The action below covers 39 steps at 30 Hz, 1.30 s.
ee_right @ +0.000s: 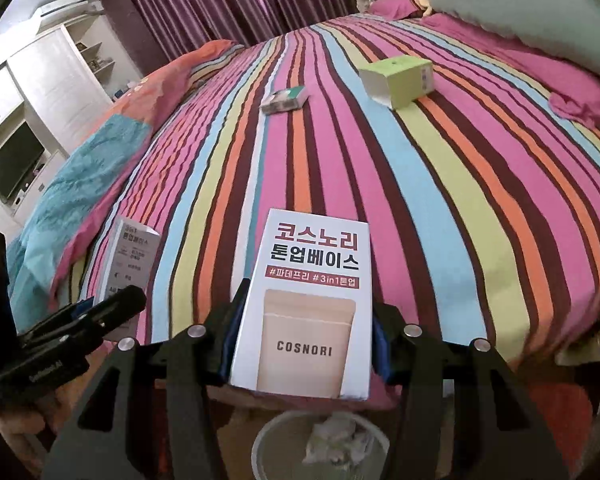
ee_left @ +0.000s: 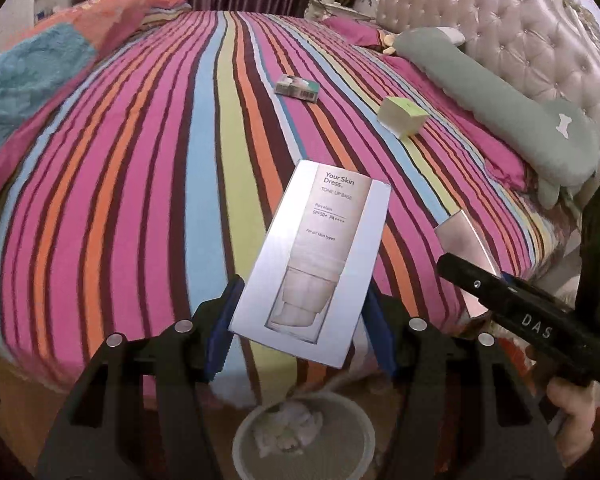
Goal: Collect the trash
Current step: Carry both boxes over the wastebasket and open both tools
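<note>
Where the striped bedcover (ee_left: 140,160) drops away at its near edge, gripping a box in each tong, both clear of the bed.

In the left gripper (ee_left: 303,286): clenched on the silver carton (ee_left: 320,240), blue pads pressed to its two long sides near the lower end. Printed "Your Skin Dress", face up toward the camera, top end leaning to the right.

In the right gripper (ee_right: 310,300): clenched likewise on the white carton (ee_right: 312,264), marked "COSNORI" under Korean lettering. Held almost square to the camera, pads on both sides of its lower half.

Directly below both cartons, on the floor by the bed: a round mesh bin (ee_left: 242,436) with crumpled white paper (ee_left: 288,424) inside.

Farther up the bedcover, lying loose and apart from each other: a small dark pack (ee_left: 298,87) toward the middle, and a pale green box (ee_left: 404,116) to its right, open end facing the camera. Beyond the green box, along the tufted headboard (ee_left: 520,32): a long grey-green cushion (ee_left: 500,100) on pink pillows.
</note>
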### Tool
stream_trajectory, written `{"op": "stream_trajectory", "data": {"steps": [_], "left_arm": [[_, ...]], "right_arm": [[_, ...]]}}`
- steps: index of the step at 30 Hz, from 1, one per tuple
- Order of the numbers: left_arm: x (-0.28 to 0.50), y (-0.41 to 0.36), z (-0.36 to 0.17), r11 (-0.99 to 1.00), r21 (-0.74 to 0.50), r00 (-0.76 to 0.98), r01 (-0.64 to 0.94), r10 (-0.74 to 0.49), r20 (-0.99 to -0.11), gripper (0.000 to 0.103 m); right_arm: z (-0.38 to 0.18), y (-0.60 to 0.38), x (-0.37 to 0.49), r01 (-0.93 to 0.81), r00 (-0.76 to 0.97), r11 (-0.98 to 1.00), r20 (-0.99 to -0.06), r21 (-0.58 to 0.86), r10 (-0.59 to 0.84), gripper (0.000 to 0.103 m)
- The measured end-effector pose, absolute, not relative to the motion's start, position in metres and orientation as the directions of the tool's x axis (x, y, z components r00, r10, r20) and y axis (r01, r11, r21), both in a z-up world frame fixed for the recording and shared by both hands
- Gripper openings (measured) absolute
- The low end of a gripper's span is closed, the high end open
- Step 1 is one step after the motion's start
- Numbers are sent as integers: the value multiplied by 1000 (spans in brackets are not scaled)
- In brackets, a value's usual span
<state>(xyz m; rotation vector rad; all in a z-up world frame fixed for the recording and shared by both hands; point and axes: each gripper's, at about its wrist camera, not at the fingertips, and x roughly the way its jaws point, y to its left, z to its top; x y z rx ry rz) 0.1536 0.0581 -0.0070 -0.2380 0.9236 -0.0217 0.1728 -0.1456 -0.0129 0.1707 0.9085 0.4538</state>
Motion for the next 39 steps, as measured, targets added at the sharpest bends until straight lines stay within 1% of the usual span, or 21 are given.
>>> {"op": "stream_trajectory", "data": {"steps": [7,10,13,17,24,29,34,39], "left_arm": [[96,47,-18,972,-204,591,-116,-98,-801,57],[78,40,-32,972,-202,559,-117,-104,-823,57],[65,34,-45,973,-195,526,-120,-104,-844,57],[50,26,-65,976,-178,472,-122,-101,-876,57],[47,12,-107,978,-179,332,-102,-137,-933,57],[49,4,-140,977,-184,210,-109,-158,-965,57],[52,8,-175,965,-203,84,-164,-191,-978,57],[56,12,-211,949,-219,-41,-227,-234,-971,57]], "right_arm": [[-23,-149,129,-325,503,897,-748,301,433,49],[-38,-149,111,-320,444,886,-773,336,454,49],[-52,-146,98,-319,396,887,-802,336,446,49],[-76,-149,92,-267,296,882,-838,388,458,49],[-121,-149,97,-174,143,894,-888,412,437,49],[-148,-148,93,-133,54,912,-916,389,398,49],[-188,-151,100,-18,-77,926,-924,377,375,49],[-213,-150,106,40,-141,937,-926,348,350,49]]}}
